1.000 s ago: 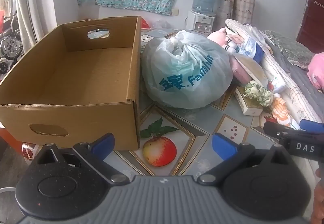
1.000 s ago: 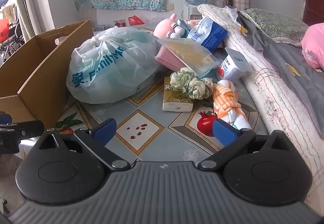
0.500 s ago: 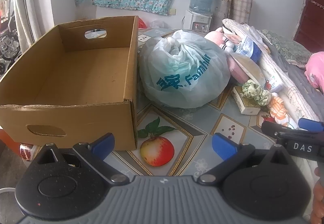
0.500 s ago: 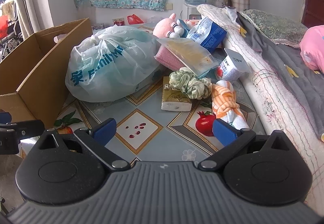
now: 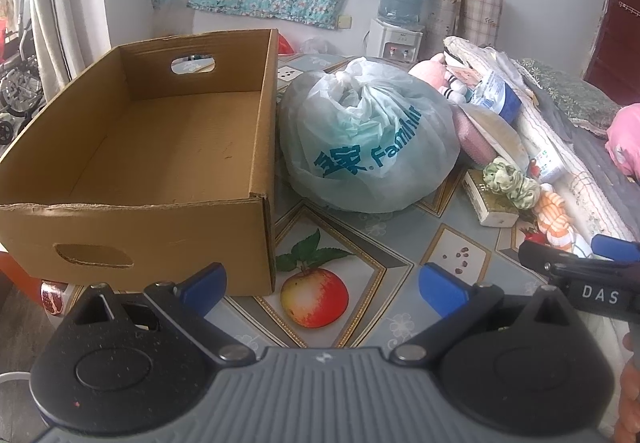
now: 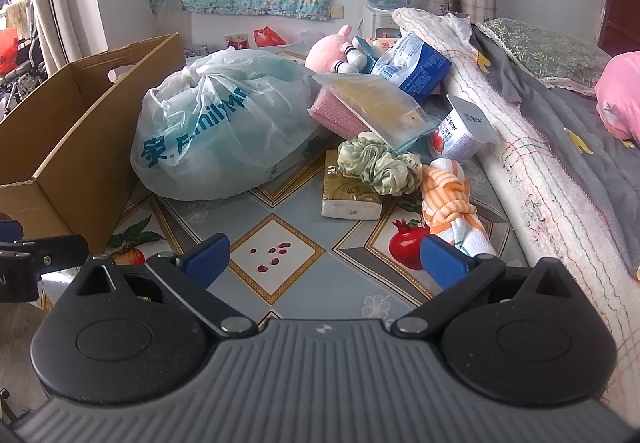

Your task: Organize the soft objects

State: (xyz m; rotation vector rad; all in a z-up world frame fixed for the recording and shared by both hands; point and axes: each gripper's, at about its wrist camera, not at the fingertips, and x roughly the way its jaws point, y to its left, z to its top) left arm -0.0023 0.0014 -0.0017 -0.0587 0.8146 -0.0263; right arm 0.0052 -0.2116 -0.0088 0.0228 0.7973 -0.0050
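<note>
Left gripper [image 5: 322, 285]: spread wide, empty, above bench [image 5: 400, 243]. Right gripper [image 6: 324, 257]: spread wide, empty. Cardboard box [image 5: 140, 163]: empty, bench left. Tied plastic bag [image 5: 368, 139]: touching box. Green scrunchie [image 6: 374, 163]: atop tissue pack [image 6: 348, 195]. Orange striped cloth [image 6: 450, 199]: just beside scrunchie.

The cardboard box [image 5: 160, 171] stands at the worktop's [image 6: 280, 243] left, the tied plastic bag [image 5: 368, 147] just to its right. Right of the bag, a scrunchie [image 6: 376, 163] lies on a tissue pack [image 6: 348, 199], a knotted towel [image 6: 452, 203] beside them. A plush toy [image 6: 328, 51] sits behind, and the bed [image 6: 560, 147] runs along the right.
</note>
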